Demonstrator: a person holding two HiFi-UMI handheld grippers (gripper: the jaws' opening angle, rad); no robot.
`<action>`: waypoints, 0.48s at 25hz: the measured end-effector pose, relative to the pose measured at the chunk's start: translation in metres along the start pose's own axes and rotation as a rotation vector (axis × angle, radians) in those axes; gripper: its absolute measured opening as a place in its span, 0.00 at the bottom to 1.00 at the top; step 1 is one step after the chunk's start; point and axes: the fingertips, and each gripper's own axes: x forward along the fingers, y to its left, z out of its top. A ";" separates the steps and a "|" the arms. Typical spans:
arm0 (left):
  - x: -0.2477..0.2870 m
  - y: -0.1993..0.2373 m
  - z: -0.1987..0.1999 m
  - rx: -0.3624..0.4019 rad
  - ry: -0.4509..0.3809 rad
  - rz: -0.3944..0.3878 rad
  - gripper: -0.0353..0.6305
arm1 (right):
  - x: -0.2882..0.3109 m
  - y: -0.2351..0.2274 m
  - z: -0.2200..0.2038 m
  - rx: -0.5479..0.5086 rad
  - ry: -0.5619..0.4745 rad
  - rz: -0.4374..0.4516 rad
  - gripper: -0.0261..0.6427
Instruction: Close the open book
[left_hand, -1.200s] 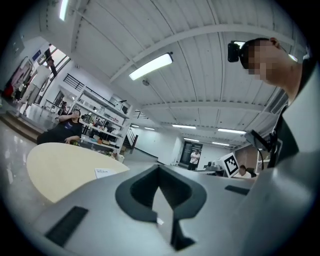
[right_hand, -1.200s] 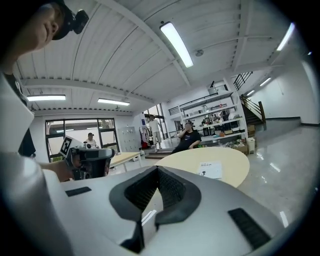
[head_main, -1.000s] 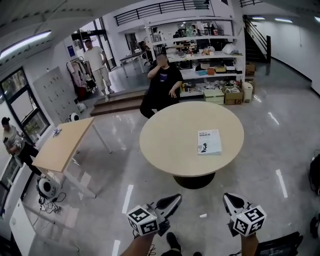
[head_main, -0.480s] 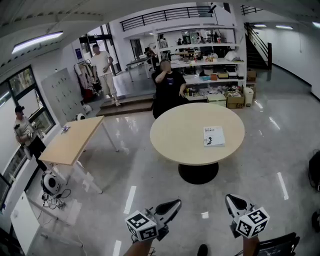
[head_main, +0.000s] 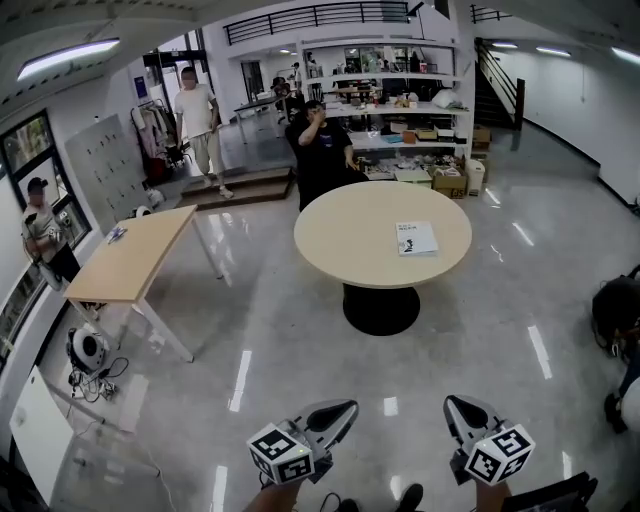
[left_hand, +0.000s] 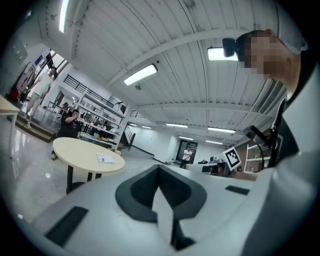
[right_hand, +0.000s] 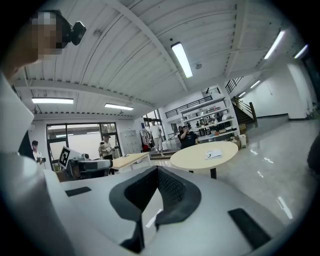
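A white book (head_main: 416, 239) lies flat with its cover up on the round beige table (head_main: 340, 250), right of the table's middle. Both grippers hang low over the shiny floor, several steps short of the table. My left gripper (head_main: 345, 408) has its jaws together with nothing between them. My right gripper (head_main: 455, 405) is shut and empty too. In the left gripper view the book (left_hand: 105, 159) and table (left_hand: 75, 150) lie far off beyond the left gripper (left_hand: 160, 170). The right gripper view shows the book (right_hand: 213, 154) far ahead of the right gripper (right_hand: 157, 171).
A person in black (head_main: 322, 150) sits just behind the round table. A rectangular wooden table (head_main: 130, 262) stands to the left, with cables and a small device (head_main: 88, 350) by its legs. Two more people stand at the left (head_main: 45, 240) and back (head_main: 197, 115). Shelves (head_main: 400, 100) line the rear wall.
The round table and book now look smaller and farther off. Both grippers keep their places at the bottom of the head view, jaws still together.
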 end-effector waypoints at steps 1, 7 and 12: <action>-0.006 -0.010 0.001 -0.002 -0.008 -0.003 0.05 | -0.011 0.007 0.001 -0.008 -0.004 0.000 0.04; -0.022 -0.072 -0.001 0.053 -0.036 0.000 0.05 | -0.075 0.024 0.004 -0.030 -0.061 0.020 0.04; -0.028 -0.129 -0.014 0.072 -0.024 0.019 0.05 | -0.133 0.028 0.004 -0.058 -0.093 0.030 0.04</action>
